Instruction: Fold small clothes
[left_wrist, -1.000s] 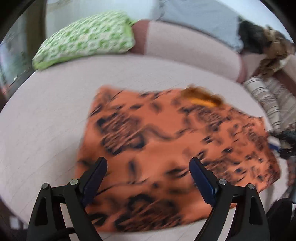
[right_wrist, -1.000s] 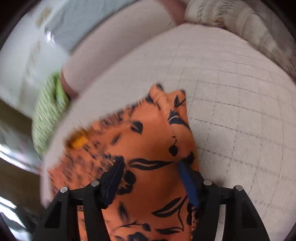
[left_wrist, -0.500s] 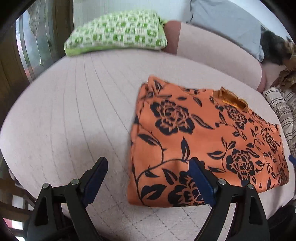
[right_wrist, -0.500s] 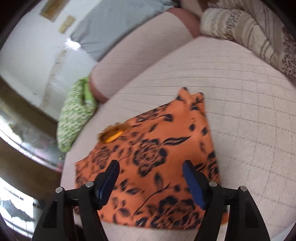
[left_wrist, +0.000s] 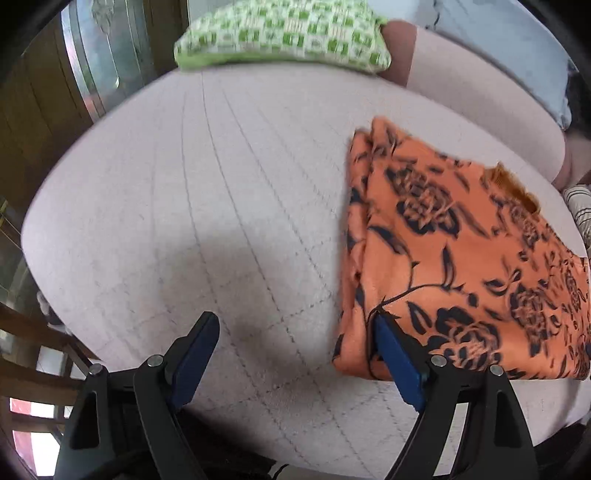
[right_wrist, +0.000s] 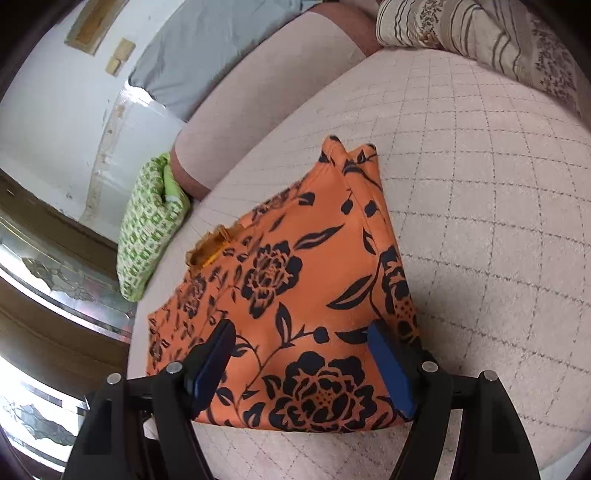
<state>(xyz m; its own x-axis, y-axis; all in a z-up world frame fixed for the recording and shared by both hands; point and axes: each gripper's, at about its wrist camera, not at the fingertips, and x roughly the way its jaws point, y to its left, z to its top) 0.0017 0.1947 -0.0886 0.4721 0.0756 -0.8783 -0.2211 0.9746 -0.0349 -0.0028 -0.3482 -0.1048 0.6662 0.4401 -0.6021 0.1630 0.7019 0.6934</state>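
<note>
Firstly, the left wrist view. The left gripper (left_wrist: 291, 343) stands with its two blue-padded fingers (left_wrist: 194, 354) spread wide and nothing between them. Its right-hand finger sits in front of the near left corner of the folded orange cloth with a black flower print (left_wrist: 458, 266); whether it touches the fabric cannot be told. The other finger is over bare cushion. The cloth lies flat on the pale pink quilted sofa seat (left_wrist: 207, 221), to the right of centre, its stacked left edge running away from the camera. A small amber frill (left_wrist: 511, 182) shows at its far edge. Left of the cloth the seat is open up to a green-and-white patterned pillow (left_wrist: 284, 33) at the back. A pink backrest (left_wrist: 476, 99) bounds the far side, and a striped fabric (left_wrist: 581, 206) shows at the right margin.

Next, the right wrist view. The right gripper (right_wrist: 303, 350) is likewise spread wide and grips nothing. Both fingers (right_wrist: 389, 369) hover over the near edge of the orange cloth (right_wrist: 306, 295), which fills the gap between them; contact cannot be judged. The cloth's right edge shows several layers. Right of it the quilted seat (right_wrist: 498, 258) is open as far as a striped cream cushion (right_wrist: 480, 40). The green pillow (right_wrist: 151, 225) lies beyond the cloth's left side, against the backrest (right_wrist: 266, 96).
</note>
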